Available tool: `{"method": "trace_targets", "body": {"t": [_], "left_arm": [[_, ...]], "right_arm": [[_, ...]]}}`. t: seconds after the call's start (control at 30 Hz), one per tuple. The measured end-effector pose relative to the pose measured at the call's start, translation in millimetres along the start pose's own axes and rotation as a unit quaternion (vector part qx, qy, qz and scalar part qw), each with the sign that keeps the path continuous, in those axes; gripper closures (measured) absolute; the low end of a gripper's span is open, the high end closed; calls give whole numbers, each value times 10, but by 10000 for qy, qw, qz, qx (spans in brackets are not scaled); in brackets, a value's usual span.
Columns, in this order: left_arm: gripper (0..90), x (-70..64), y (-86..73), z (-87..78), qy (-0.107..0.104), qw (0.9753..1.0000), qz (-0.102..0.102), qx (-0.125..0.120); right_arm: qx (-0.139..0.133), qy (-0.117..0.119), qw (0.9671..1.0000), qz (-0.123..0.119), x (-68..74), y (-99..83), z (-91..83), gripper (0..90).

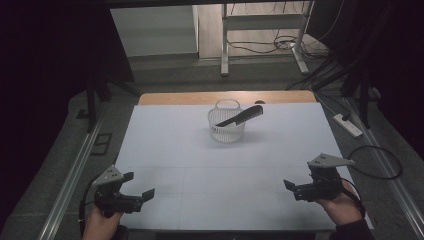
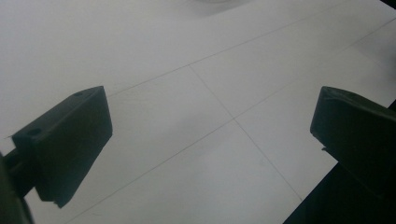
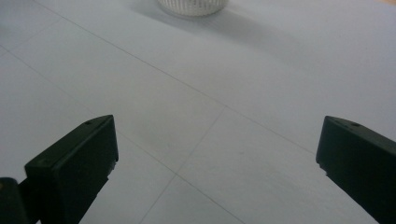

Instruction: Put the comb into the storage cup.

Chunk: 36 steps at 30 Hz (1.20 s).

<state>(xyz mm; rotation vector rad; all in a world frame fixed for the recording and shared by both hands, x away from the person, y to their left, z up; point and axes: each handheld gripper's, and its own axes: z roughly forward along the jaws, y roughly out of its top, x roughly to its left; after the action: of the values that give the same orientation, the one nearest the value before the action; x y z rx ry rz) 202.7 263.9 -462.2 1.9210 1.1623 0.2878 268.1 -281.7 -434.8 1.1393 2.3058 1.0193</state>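
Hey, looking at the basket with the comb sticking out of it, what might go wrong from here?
1. The black comb leans over the rim of the white basket, so a nudge might tip it out.
2. The basket looks light; pulling the comb could drag or topple it.
3. Both the left hand-held gripper and the right hand-held gripper are open near the table's front edge, so either must make a long reach.

Both grippers are showing black bodies with blocky, flat-faced jaws and small screw holes near the tips. A grey three-cornered plate is sitting atop the left gripper and the right gripper; black cables are trailing behind.
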Motion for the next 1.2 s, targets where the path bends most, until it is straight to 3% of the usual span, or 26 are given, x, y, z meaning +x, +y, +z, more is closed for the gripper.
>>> {"method": "trace_targets", "body": {"t": [0.53,1.2], "left_arm": [[0,3,-1,2,-4,10000,-2,16],[0,3,-2,2,-58,10000,23,12]], "right_arm": [[44,-133,9999,79,-72,-140,-93,0],[17,-384,9986,352,-139,-320,-284,0]]}}
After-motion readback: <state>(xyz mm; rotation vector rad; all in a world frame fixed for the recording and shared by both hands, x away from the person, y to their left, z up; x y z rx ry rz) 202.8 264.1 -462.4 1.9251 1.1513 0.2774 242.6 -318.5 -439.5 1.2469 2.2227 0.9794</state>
